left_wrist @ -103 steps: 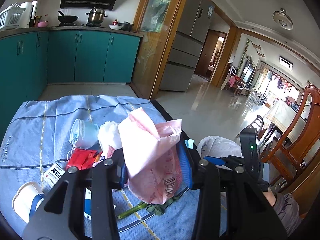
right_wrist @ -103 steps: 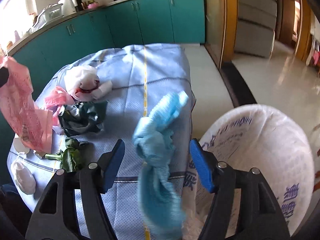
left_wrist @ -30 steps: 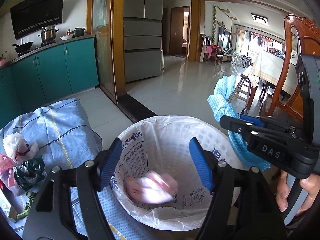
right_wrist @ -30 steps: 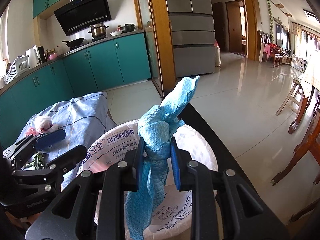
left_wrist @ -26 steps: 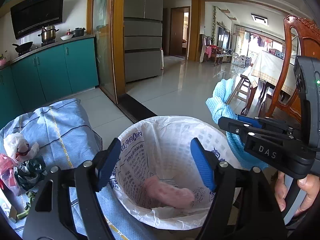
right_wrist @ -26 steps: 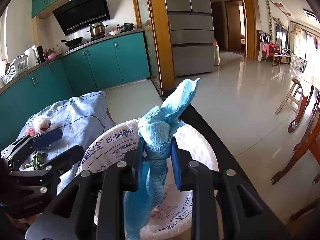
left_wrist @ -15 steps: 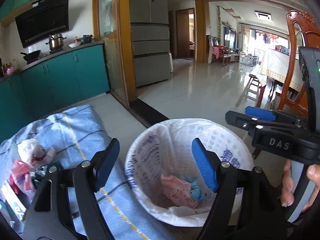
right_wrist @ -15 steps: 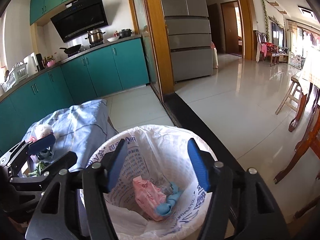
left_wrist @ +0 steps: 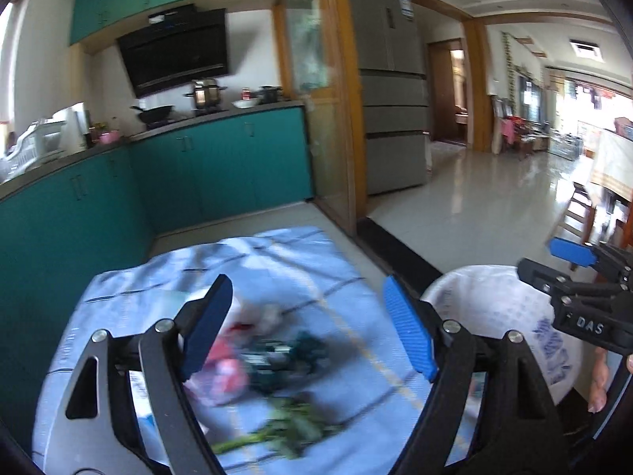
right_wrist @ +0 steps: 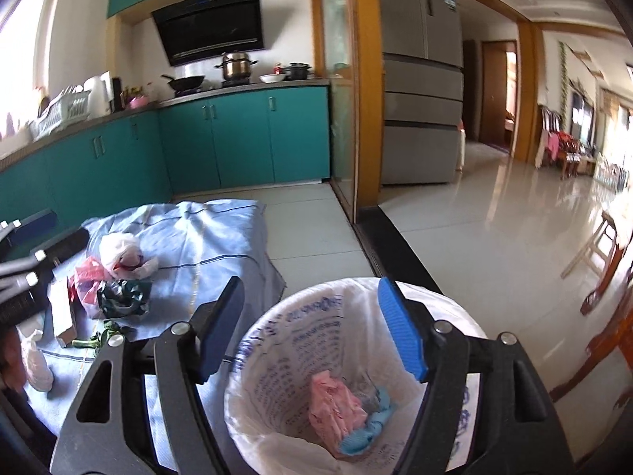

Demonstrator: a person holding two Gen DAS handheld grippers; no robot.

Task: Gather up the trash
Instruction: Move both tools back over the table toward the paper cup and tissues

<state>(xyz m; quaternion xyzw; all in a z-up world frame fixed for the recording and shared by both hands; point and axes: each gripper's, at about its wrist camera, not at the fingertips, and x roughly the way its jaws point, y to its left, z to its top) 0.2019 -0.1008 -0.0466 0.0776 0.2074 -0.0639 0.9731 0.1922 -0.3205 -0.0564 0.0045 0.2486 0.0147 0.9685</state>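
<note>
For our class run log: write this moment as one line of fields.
left gripper: opening, empty, over table trash | right gripper: opening, empty, above bin | in bin: pink bag, blue cloth | on table: green wrapper

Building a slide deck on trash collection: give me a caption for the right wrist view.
Right gripper, jaws opening and empty, above the lined trash bin holding a pink bag and blue cloth.

Bin liner (right_wrist: 277, 360) white w/ blue print; pink wrapper (right_wrist: 334, 403), blue rag (right_wrist: 366, 431); cloth (right_wrist: 213, 237) lt blue, striped.
</note>
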